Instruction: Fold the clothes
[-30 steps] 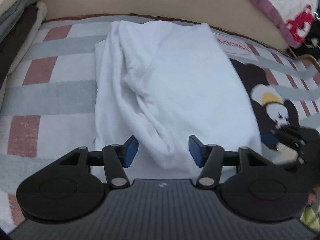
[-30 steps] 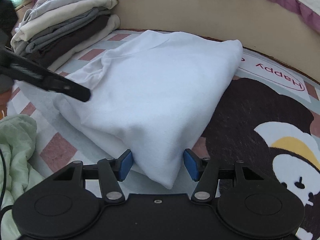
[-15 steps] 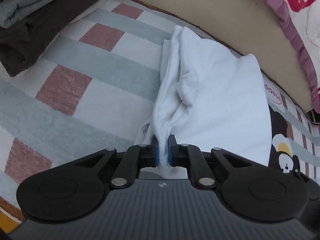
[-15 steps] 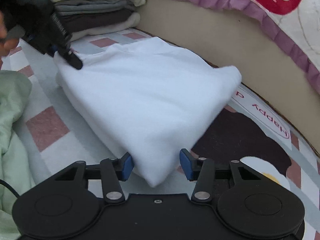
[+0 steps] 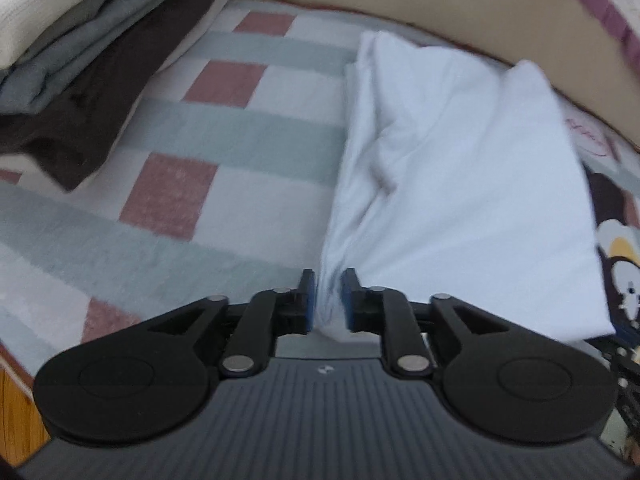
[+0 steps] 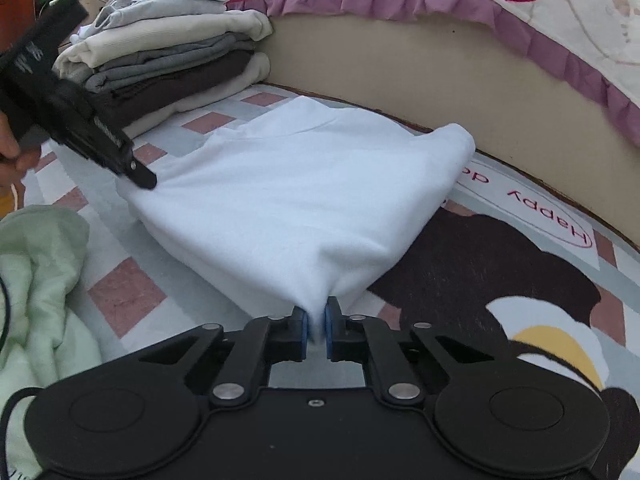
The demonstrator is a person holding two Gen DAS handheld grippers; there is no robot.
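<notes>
The white garment lies folded on the checked mat, beside the clothes stack. The left gripper pinches one near corner, its jaws easing apart with cloth between the pads. The right gripper is closing, clamped on the other near corner.

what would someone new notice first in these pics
A folded white garment lies mid-rug, each near corner between a pair of tongs: the right tongs are closing on one, the left tongs are opening around the other. A neat stack of folded clothes stands behind it to the left, and a crumpled green garment lies at the near left.
</notes>
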